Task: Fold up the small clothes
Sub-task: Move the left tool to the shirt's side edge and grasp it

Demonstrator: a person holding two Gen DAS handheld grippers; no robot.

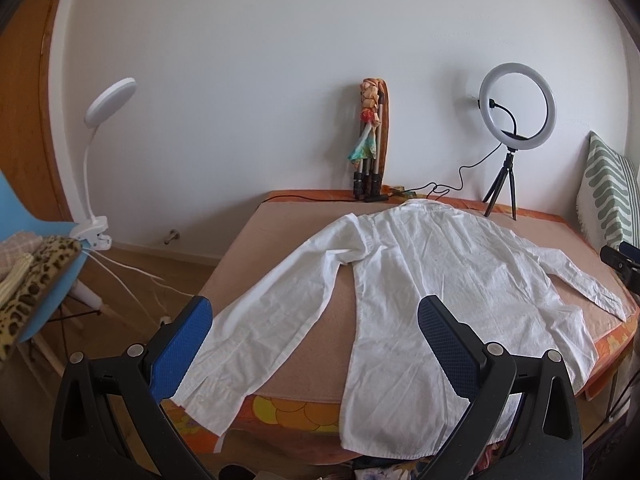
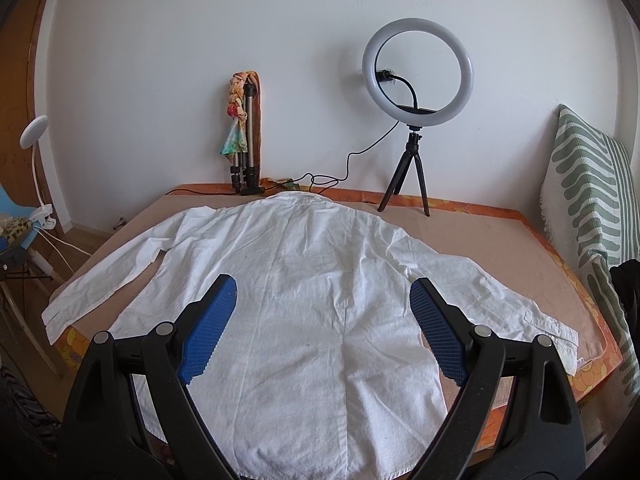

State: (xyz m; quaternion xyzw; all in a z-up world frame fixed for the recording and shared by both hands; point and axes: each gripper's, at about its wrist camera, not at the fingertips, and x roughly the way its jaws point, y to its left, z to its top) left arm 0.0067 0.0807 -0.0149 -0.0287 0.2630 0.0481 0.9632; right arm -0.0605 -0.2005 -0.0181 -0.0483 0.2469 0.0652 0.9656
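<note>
A white long-sleeved shirt (image 1: 432,276) lies spread flat, back up, on a tan-covered table (image 1: 280,236), collar at the far side, both sleeves stretched out, hem hanging over the near edge. It also shows in the right wrist view (image 2: 312,292). My left gripper (image 1: 312,320) is open and empty, hovering over the near edge between the left sleeve (image 1: 272,312) and the shirt body. My right gripper (image 2: 323,300) is open and empty above the lower middle of the shirt.
A ring light on a small tripod (image 2: 416,92) and a folded tripod with a colourful scarf (image 2: 244,132) stand at the table's far edge with a black cable. A striped cushion (image 2: 592,200) is at the right. A blue chair (image 1: 44,272) with a clip lamp (image 1: 96,160) stands left.
</note>
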